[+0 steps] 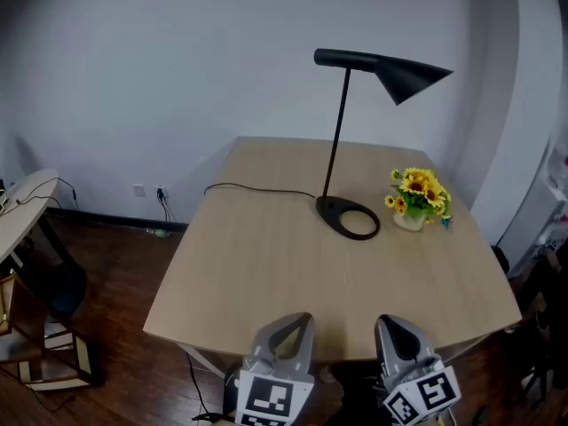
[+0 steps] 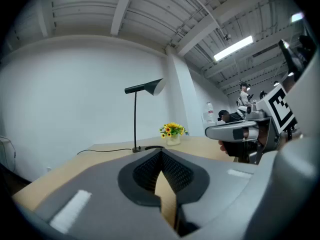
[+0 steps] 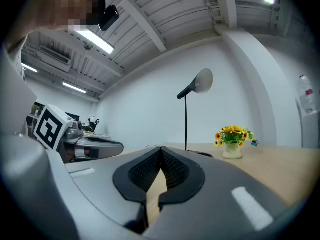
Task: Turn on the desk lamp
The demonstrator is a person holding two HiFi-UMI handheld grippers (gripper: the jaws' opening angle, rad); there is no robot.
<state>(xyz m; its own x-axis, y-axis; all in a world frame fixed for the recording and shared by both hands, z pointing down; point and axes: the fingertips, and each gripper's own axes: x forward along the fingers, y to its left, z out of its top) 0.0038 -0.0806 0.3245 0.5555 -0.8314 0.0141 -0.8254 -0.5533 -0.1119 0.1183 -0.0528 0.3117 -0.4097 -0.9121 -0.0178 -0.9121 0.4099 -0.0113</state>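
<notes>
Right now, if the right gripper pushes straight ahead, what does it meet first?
Likely the desk lamp's base, just right of the right gripper's line over the table; it may slip past on the left. Depth is unclear.

Two handheld grippers sit side by side, level with each other. The left gripper [image 1: 300, 319] points forward, its jaws closed tip to tip with nothing between them. The right gripper [image 1: 387, 321], just to its right, points the same way, jaws likewise closed and empty.
</notes>
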